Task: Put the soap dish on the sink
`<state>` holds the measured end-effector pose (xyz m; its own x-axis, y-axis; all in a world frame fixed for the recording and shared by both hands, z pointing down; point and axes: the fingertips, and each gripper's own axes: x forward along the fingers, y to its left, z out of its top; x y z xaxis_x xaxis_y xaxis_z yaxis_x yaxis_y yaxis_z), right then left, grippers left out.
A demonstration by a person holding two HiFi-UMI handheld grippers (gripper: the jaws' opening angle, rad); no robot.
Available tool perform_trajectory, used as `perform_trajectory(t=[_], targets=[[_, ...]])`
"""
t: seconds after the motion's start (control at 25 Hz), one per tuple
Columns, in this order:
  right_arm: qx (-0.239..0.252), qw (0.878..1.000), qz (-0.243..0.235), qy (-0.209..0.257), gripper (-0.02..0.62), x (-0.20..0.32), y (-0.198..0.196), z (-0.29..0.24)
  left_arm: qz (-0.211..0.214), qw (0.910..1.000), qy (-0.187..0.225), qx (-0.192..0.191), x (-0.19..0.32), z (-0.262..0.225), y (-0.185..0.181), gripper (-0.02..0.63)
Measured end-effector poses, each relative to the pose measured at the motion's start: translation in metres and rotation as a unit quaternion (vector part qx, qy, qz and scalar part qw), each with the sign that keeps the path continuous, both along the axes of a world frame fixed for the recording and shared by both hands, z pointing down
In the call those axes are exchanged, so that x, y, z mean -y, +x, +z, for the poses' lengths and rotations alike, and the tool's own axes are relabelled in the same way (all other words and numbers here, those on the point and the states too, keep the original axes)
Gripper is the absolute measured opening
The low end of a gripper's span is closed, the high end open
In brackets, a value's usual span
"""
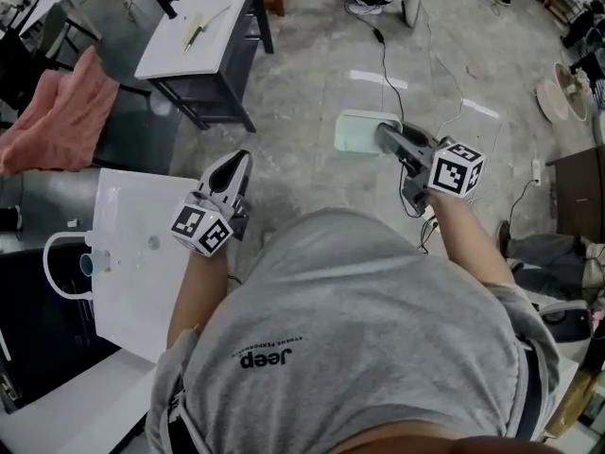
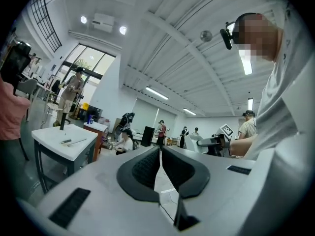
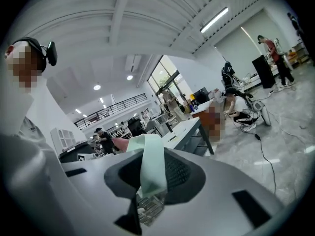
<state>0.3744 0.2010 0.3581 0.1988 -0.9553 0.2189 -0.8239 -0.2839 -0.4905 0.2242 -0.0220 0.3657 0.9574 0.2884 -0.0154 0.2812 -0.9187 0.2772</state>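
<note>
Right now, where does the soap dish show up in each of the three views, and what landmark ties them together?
Head view: the soap dish is right of centre in the upper half, held by the right gripper.
Left gripper view: a small pale shape right of centre, at that gripper's tip.
Right gripper view: low centre, clamped between the jaws.
Shared landmark: the white table, at left, behind the dish.

Shirt print: "Jeep" in dark letters on my grey shirt [image 1: 378,329], upside down from my head camera.
Line beside it: tiny lettering, too small for me to read.
Markers: black-and-white square patterns on my left gripper [image 1: 240,158] and right gripper [image 1: 384,131], with no letters or digits.
</note>
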Motion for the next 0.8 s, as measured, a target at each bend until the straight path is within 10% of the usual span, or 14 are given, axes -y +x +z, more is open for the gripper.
perform_trajectory(t=[0.44, 0.8], targets=[[-0.034, 0.994, -0.101, -0.026, 0.129, 0.112, -0.010, -0.024, -0.110, 0.9936, 0.018, -0.013, 0.080, -0.007, -0.058, 0.026], [-0.053, 0.940, -0.334, -0.048, 0.129, 0.388, -0.100, -0.015, -0.337, 0.9416, 0.004, 0.013, 0.211, 0.022, -0.215, 0.025]])
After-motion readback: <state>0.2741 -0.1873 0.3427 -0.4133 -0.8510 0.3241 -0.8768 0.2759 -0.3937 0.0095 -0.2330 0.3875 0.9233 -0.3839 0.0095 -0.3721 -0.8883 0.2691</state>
